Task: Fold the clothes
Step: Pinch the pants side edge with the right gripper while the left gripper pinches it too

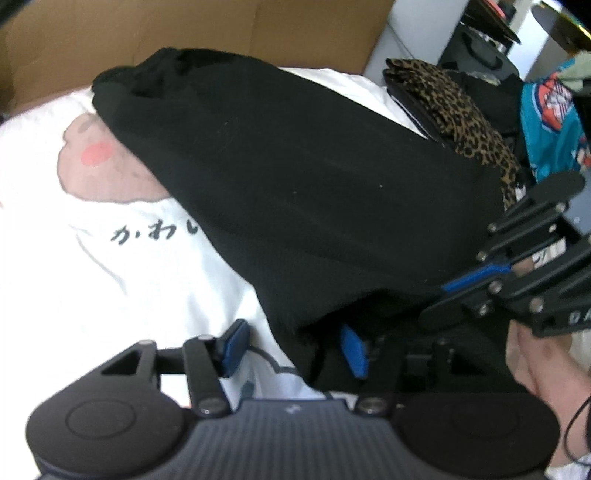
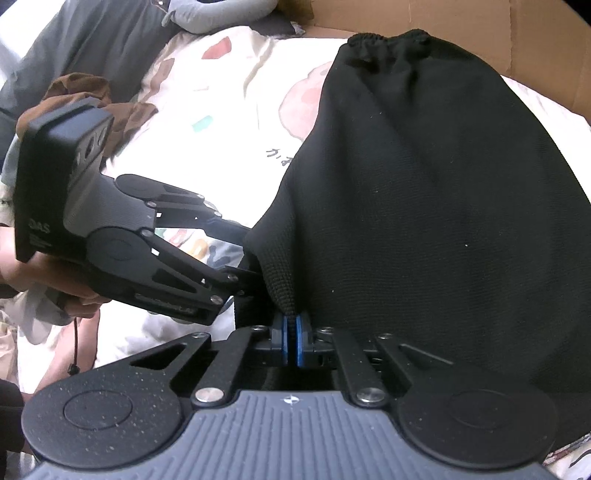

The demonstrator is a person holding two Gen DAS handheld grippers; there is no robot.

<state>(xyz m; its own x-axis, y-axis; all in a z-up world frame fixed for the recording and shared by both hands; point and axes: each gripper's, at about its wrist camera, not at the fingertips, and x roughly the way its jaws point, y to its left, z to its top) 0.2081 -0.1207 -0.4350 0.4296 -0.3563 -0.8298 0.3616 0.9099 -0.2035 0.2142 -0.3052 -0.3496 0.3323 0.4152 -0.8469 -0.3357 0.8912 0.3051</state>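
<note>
A black garment (image 2: 424,192) with an elastic waistband lies on a white printed bedspread (image 1: 110,280), its near edge lifted. My right gripper (image 2: 291,341) is shut, its blue pads pinching the garment's near hem. The left wrist view shows the same gripper (image 1: 450,295) at the right, gripping that edge. My left gripper (image 1: 295,343) is open at the garment's near left corner. Black cloth hangs between its blue pads (image 1: 236,345) and drapes over the right one. From the right wrist view, the left gripper (image 2: 243,254) meets the garment's left edge with its fingers apart.
A cardboard wall (image 1: 184,33) stands behind the bed. A leopard-print garment (image 1: 461,122) and a teal garment (image 1: 546,122) lie at the right. Brown patterned cloth (image 2: 81,88) and a grey pillow (image 2: 92,37) are at the left. A person's hands (image 1: 535,365) hold both grippers.
</note>
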